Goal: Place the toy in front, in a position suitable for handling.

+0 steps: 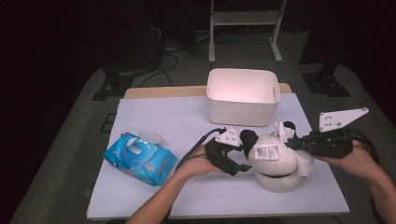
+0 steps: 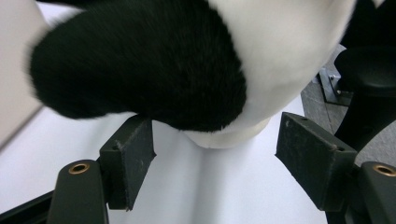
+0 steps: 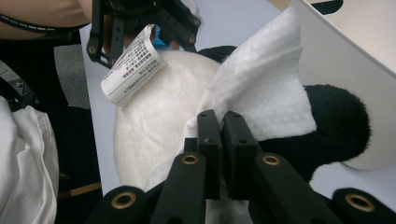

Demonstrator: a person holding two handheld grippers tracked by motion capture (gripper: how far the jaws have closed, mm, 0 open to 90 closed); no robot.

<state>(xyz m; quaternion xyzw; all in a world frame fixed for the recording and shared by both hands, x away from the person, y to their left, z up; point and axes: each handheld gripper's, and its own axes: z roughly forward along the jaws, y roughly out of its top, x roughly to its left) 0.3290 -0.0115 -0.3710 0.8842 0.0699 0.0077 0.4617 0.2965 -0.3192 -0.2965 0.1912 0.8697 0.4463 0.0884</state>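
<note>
A plush panda (image 1: 275,163) sat between open left tongs (image 1: 242,168) and right tongs (image 3: 221,122) clamped on a wipe (image 3: 266,93), which risked slipping free while rubbing.

I read the panda plush (image 1: 278,163) as soft, fuzzy pile, black and white, with a curled printed paper tag (image 3: 132,72). The white wipe (image 3: 268,88) pinched in my right gripper (image 3: 221,122) looks like dimpled non-woven cloth, matt. My left gripper (image 2: 215,149) has 2 matt black pads (image 2: 308,158), scuffed and dusty, with brass-looking inserts. The white bin (image 1: 243,109) seems smooth matt plastic. The wet-wipe pack (image 1: 140,158) is glossy blue film. The table cover (image 1: 163,116) looks smooth and matt.
</note>
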